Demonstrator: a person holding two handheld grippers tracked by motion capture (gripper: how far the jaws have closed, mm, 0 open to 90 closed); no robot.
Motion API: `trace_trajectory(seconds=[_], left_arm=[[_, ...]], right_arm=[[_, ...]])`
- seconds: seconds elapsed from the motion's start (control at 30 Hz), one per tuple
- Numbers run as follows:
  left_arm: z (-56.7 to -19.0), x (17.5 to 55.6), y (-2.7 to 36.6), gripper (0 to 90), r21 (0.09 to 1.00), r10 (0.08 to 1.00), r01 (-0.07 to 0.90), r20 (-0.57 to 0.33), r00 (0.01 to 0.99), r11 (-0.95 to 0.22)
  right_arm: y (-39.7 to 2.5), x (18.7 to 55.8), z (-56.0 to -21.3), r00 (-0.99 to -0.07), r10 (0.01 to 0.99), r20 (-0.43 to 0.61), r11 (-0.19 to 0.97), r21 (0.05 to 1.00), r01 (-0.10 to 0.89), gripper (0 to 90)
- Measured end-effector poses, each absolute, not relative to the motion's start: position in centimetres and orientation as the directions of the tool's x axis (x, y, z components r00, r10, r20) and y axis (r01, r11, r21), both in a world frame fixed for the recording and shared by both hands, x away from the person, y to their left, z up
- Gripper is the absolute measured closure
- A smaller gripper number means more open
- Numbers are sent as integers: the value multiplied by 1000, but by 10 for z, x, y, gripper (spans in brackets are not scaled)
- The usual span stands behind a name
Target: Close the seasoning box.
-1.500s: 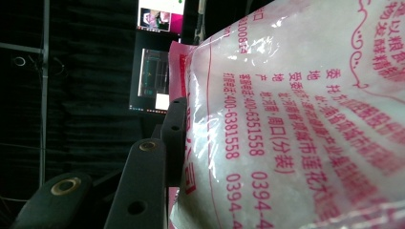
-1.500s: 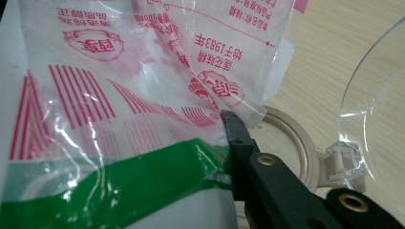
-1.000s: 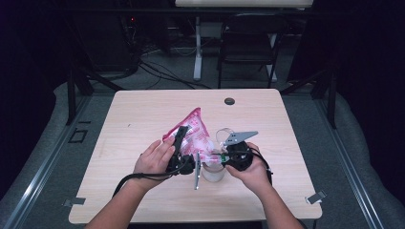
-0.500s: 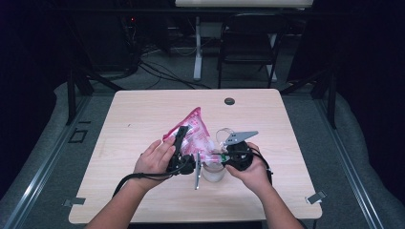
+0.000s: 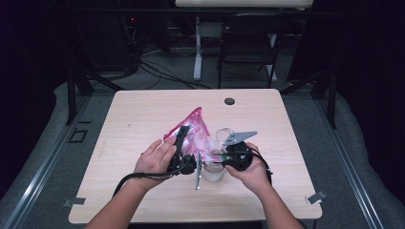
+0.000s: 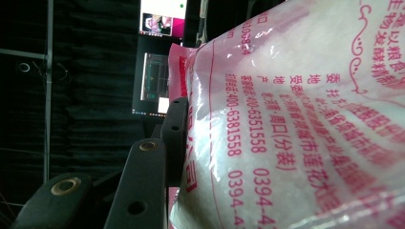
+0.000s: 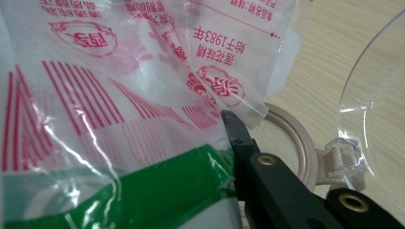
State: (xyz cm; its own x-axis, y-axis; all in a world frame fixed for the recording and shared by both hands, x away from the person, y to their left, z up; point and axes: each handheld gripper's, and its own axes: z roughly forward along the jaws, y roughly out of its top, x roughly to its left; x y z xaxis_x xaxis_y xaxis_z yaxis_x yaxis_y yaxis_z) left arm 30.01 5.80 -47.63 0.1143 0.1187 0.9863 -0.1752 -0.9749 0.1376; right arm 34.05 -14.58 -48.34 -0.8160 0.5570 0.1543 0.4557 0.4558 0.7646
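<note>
A pink-printed clear bag point(image 5: 195, 132) of white grains is held tilted above the table point(image 5: 143, 114). My left gripper point(image 5: 183, 131) is shut on the bag's left edge; in the left gripper view one black jaw lies against the bag point(image 6: 296, 124) and the other is hidden behind it. My right gripper point(image 5: 216, 158) is shut on the bag's lower corner point(image 7: 143, 95), with one jaw showing and the other behind the plastic. Just under that corner stands a clear jar point(image 5: 213, 172) with a beige rim point(image 7: 298, 143) and its clear hinged lid point(image 7: 367, 95) open.
A small dark round grommet point(image 5: 229, 101) sits near the table's far edge. A dark chair point(image 5: 248, 47) and a desk leg point(image 5: 197, 47) stand beyond the table. Both forearms come in from the near edge.
</note>
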Motion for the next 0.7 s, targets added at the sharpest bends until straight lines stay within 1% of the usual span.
trace_trajectory(seconds=[0.43, 0.7], left_arm=[[-475, 300, 57, 642, 131, 112, -175, 987, 116, -976], [-473, 301, 56, 642, 105, 84, -176, 989, 122, -979]], right_arm=[[-146, 341, -484, -817, 555, 155, 455, 766, 454, 900], [-146, 341, -484, -816, 557, 155, 453, 766, 455, 900]])
